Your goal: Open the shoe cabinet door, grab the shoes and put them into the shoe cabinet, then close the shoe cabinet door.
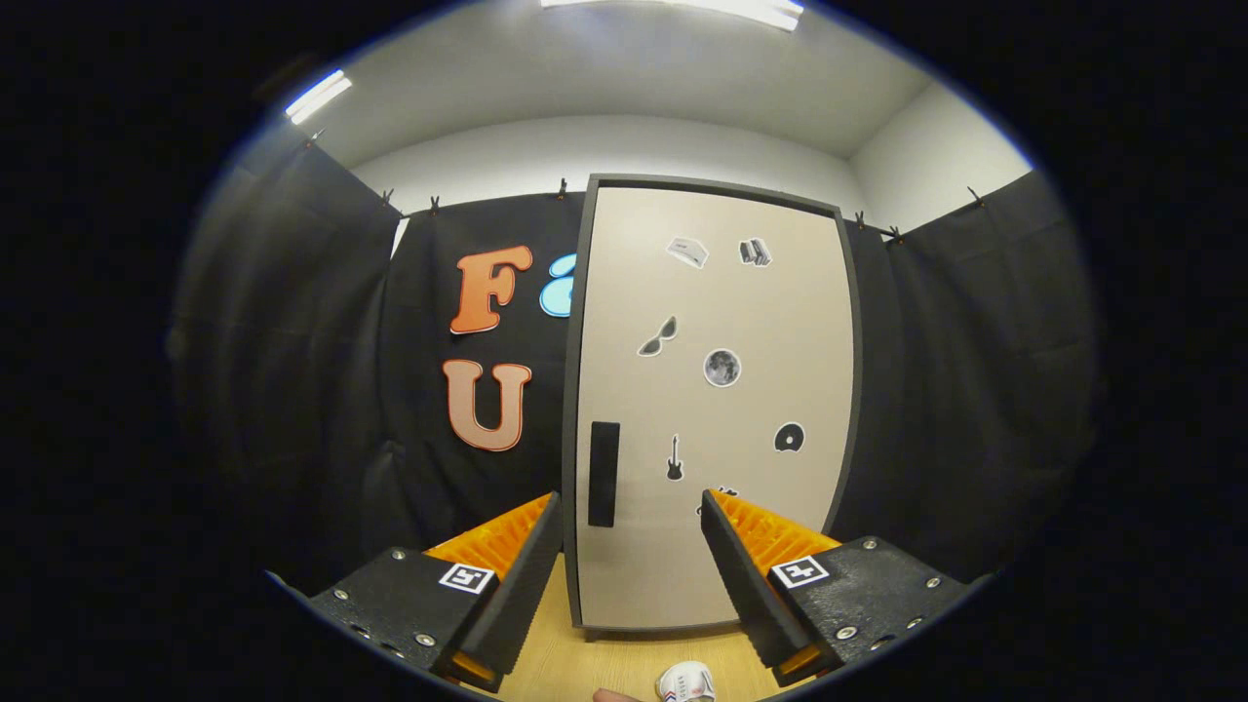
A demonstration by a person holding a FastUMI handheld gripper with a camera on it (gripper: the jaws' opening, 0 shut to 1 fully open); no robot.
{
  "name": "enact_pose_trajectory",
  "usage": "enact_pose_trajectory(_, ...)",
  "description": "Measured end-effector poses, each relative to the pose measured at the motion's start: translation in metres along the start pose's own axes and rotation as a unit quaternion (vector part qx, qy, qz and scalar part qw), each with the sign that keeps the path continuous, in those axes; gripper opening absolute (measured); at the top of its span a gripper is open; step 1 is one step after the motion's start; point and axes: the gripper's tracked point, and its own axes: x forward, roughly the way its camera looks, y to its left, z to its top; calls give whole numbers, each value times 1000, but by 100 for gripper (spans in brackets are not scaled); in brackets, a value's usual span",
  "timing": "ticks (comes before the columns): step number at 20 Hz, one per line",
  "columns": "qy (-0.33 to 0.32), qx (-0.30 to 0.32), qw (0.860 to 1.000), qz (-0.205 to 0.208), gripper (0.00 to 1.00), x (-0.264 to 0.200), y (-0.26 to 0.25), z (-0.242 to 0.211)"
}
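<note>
So the gripper (pixel 632 512) is hanging in front of the shoe cabinet (pixel 712 409) with its fingers spread wide apart and nothing between them, just air. The cabinet stands upright a bit ahead, against the black cloth wall (pixel 975 390), and its door (pixel 741 322) is shut flat in its dark frame. It's a pale beige door with a dark rim, and a black vertical handle (pixel 604 474) sits low on the edge nearest the left finger (pixel 517 556). From this angle the handle shows in the gap between the two fingertips, closer to the left one, but well beyond them, not touching. The right finger (pixel 751 556) overlaps the lower part of the door in the view.

A bunch of small stickers (pixel 721 368) are scattered over the door: sunglasses, a round moon-looking one, a little guitar, a disc, and a couple up top I can't really make out.

Down below the fingers there's a light wooden floor (pixel 604 653), and right at the bottom a white shoe (pixel 686 681) with some red marks peeks in, lying on the wood short of the cabinet, with something small and pinkish just beside it that I can't identify. Ceiling lights (pixel 318 96) glow overhead.
</note>
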Motion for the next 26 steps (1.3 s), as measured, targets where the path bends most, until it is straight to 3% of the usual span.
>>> enact_pose_trajectory(7,14,1,999,30,88,69,17,-31)
enact_pose_trajectory(18,10,7,999,35,87,154,23,-46)
enact_pose_trajectory(26,-13,-11,1000,6,66,180,24,-40)
